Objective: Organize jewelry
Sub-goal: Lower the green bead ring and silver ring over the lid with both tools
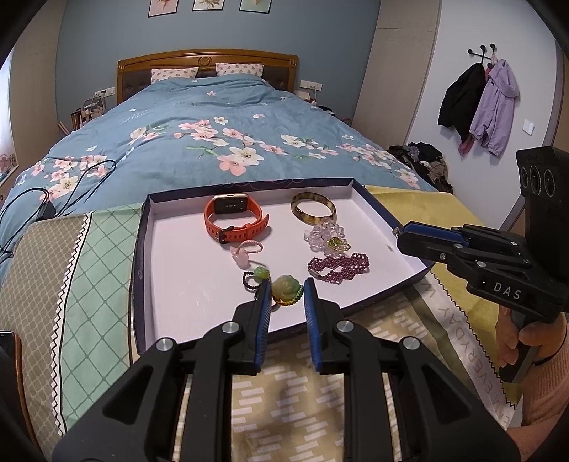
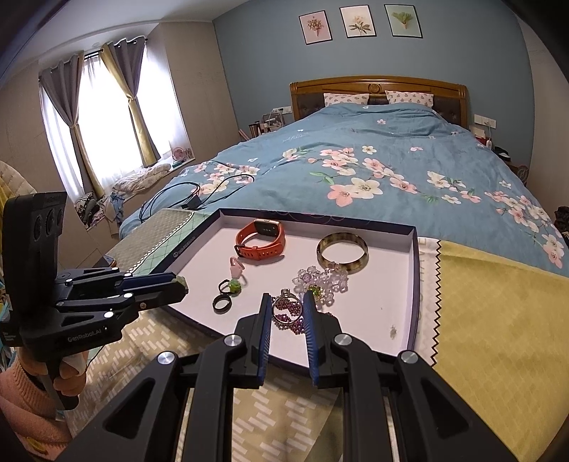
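- Left wrist view: a carved green jade pendant (image 1: 285, 287) on a green-and-yellow bead cord is clamped between the left gripper (image 1: 286, 289) jaws, above the white tray (image 1: 185, 284), at 6 o'clock from the orange watch (image 1: 233, 217).
- Right wrist view: a silver ring (image 2: 287, 308) is gripped upright, opening facing the camera, by the narrowly parted right gripper (image 2: 287, 311) jaws, over the purple beads (image 2: 293, 323).

Jewelry (image 1: 284, 248) – scattered in tray (image 1: 177, 284).

Bedroom, blue-grey wall (image 2: 256, 53). Wooden headboard (image 1: 208, 60) against it, three framed flower prints (image 2: 359, 22) above. Floral blue duvet (image 1: 213, 131) covers bed. Left of bed: bright window (image 2: 103, 117), tied curtains. Right of bed: jackets (image 1: 480, 103) on wall hooks.
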Demonstrator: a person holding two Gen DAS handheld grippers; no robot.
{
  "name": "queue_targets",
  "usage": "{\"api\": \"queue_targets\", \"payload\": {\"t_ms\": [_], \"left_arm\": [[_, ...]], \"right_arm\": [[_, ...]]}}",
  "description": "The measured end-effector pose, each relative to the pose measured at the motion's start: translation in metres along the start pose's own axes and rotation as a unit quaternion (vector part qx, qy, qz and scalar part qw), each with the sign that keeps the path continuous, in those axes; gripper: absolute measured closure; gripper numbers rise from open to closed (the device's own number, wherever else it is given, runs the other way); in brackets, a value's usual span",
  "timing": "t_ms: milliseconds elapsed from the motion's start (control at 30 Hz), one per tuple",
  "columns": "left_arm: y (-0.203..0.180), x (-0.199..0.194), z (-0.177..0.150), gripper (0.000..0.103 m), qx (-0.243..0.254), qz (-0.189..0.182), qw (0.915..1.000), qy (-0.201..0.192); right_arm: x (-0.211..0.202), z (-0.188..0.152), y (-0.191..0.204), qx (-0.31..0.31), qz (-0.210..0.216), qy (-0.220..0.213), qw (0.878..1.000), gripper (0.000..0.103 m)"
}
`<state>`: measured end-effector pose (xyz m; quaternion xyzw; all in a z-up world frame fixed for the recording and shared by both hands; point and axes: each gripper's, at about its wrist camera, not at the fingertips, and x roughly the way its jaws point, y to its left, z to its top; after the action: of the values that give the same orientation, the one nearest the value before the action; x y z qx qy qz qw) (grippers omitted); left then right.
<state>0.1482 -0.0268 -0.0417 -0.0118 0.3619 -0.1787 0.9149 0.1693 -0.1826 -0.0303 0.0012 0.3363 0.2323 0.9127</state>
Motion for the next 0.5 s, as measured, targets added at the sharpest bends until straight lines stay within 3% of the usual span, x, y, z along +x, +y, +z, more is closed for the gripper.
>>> {"api": "queue_targets", "payload": {"t_ms": [500], "left_arm": [[0.006,0.017,0.005,0.084,-0.004,0.009,0.9999,0.009]], "right_arm": [[0.018,0.002,-0.005,0.002,-0.002,0.013,1.0,0.087]]}}
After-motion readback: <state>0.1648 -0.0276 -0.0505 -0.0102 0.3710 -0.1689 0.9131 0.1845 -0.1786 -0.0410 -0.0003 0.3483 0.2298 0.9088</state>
